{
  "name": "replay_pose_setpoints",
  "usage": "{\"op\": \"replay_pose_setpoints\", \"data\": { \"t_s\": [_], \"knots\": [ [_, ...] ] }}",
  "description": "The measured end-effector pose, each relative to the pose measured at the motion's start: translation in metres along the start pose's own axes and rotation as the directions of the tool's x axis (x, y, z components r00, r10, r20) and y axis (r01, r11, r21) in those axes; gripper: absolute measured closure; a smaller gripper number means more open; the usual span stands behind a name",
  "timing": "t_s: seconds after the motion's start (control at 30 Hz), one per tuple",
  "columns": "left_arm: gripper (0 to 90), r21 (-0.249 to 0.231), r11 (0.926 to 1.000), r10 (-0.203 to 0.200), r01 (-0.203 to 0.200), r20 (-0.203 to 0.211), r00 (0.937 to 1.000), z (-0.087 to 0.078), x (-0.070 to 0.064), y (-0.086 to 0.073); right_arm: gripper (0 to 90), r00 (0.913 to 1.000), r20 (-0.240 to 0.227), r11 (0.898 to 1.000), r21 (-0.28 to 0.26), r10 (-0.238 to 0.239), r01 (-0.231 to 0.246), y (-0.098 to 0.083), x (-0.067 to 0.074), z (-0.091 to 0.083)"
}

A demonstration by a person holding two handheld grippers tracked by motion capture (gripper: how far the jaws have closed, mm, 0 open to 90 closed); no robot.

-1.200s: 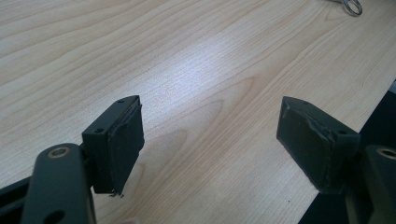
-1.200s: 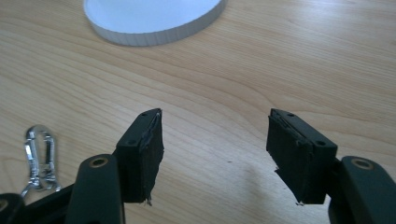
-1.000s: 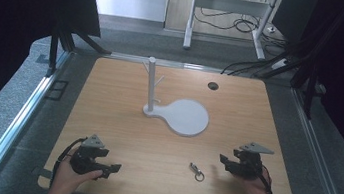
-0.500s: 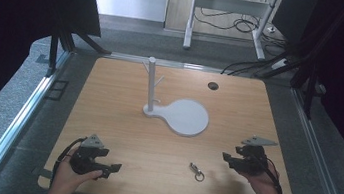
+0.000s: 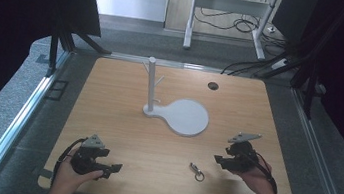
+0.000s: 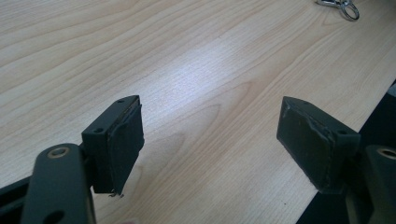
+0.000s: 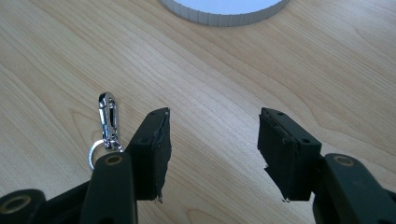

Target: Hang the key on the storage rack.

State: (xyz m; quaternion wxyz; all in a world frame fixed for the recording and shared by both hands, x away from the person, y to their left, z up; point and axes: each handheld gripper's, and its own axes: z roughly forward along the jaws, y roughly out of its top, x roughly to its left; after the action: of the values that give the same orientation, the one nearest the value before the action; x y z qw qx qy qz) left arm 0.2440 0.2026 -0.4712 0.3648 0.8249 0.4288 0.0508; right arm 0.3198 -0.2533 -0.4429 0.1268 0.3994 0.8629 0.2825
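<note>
A small silver snap hook with a key ring lies flat on the wooden table, near the front edge between the two hands. My right gripper hovers just right of it and points left. In the right gripper view the snap hook lies beside the left jaw, outside the gap. The right gripper is open; its jaws have just been closing, with nothing between them. My left gripper rests at the front left, open over bare wood, with the snap hook far ahead.
A white stand with an upright pegged post and a round flat base sits mid-table; the base's rim shows ahead of the right jaws. A dark hole is at the back right. The table's front edge runs close under both hands.
The right hand has lifted slightly and shifted a little, with its jaws a bit narrower. The left hand and the snap hook have stayed where they were.
</note>
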Motion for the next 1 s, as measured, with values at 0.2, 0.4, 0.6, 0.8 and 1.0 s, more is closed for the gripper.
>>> {"op": "replay_pose_setpoints", "data": {
  "t_s": [0.2,0.4,0.6,0.8,1.0],
  "knots": [
    [23.3,0.002,1.0,0.003,-0.003,0.002,1.0,0.0,0.0,0.0,48.4,0.9993,-0.009,0.999,0.039,-0.035,0.035,0.01,0.005,0.0],
    [23.3,-0.007,1.0,-0.003,0.003,0.0,1.0,-0.004,0.001,0.0,54.2,0.9977,-0.036,0.994,0.087,-0.058,0.061,0.021,0.011,0.002],
    [23.4,0.002,1.0,0.007,-0.007,0.008,0.9999,-0.002,-0.001,0.0,58.5,0.9937,-0.071,0.985,0.144,-0.087,0.096,0.029,0.022,0.009],
    [23.4,0.0,1.0,0.009,-0.009,0.011,0.9999,-0.002,-0.001,0.0,60.2,0.9873,-0.108,0.971,0.199,-0.116,0.136,0.032,0.036,0.017],
    [23.5,-0.004,1.0,0.006,-0.006,0.003,1.0,-0.004,0.001,0.0,63.1,0.9808,-0.135,0.956,0.24,-0.141,0.17,0.032,0.048,0.026]
  ]
}}
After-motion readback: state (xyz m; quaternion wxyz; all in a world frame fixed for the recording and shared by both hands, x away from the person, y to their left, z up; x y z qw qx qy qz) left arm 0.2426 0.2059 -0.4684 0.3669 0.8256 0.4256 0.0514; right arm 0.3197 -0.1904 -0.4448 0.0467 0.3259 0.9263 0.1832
